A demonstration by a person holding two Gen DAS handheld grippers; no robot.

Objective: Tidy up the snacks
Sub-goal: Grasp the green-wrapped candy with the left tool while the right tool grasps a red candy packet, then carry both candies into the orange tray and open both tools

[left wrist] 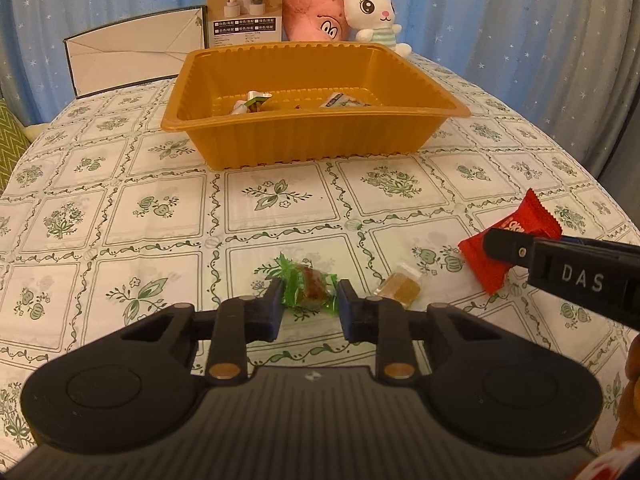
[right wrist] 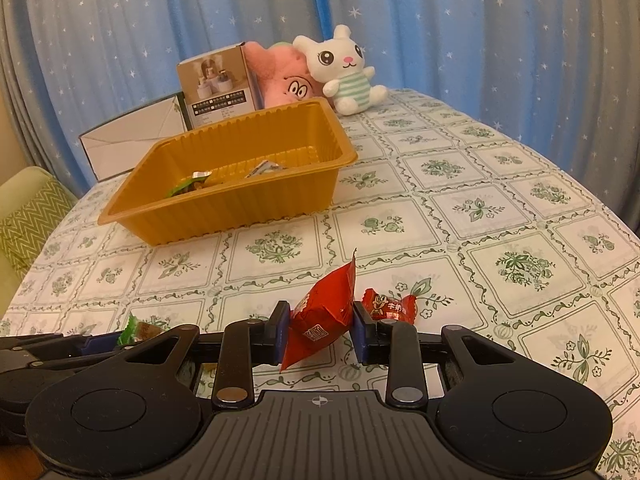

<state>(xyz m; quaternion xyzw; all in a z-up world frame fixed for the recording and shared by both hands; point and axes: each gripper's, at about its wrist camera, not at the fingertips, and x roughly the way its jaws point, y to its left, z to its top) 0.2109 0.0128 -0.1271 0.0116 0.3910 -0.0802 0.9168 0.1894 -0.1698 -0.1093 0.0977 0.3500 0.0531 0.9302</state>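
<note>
An orange plastic tray (left wrist: 304, 136) stands on the table with a few wrapped snacks inside; it also shows in the right wrist view (right wrist: 224, 204). My left gripper (left wrist: 310, 300) is shut on a green-wrapped candy (left wrist: 308, 286), low over the tablecloth. A small amber candy (left wrist: 400, 289) lies just right of it. My right gripper (right wrist: 320, 326) is shut on a red snack packet (right wrist: 324, 320), which also shows in the left wrist view (left wrist: 508, 236), held above the table. A small red candy (right wrist: 390, 306) lies beyond its right finger.
A white box (left wrist: 132, 56), a brown product box (left wrist: 245, 8), a pink plush (left wrist: 312, 12) and a white bunny plush (left wrist: 374, 12) stand behind the tray. Blue curtains hang behind. A green cushion (right wrist: 28, 216) sits off the table's left edge.
</note>
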